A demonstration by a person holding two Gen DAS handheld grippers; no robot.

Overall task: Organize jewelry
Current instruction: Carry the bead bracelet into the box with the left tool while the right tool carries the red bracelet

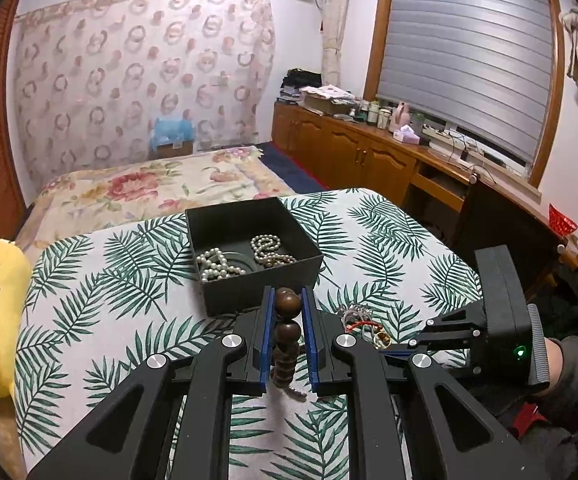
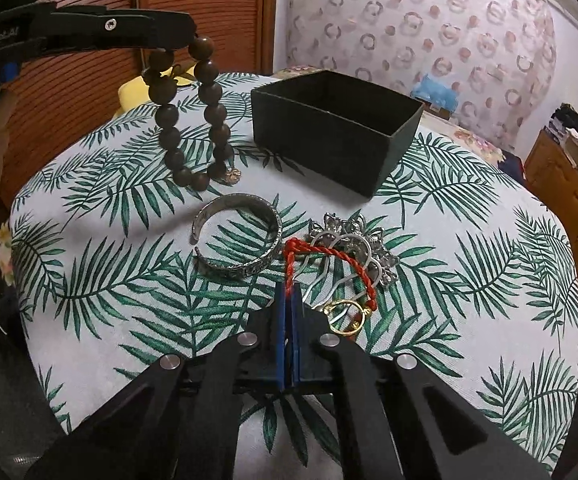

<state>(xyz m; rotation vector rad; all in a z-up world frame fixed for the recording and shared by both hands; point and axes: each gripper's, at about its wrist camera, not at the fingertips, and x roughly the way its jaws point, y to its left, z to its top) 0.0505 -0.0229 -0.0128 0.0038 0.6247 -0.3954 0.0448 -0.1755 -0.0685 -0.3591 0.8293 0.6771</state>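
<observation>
Right wrist: right tongs (image 2: 289,300) pinch red cord (image 2: 331,254) beside cuff (image 2: 241,236); left tongs (image 1: 287,304) clamp wooden beads (image 1: 287,308) before box (image 1: 249,224)

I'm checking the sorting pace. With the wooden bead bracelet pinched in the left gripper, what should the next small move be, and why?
Probably carry the left gripper forward over the black box and release. The wooden bead bracelet hangs clear of the table, and the box, open, already holds pearl strands.

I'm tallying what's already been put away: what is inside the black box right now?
Inside the black box lie two pearl strands, one at the left and one at the right. The near wall hides part of the floor, so anything lying there cannot be seen.
</observation>
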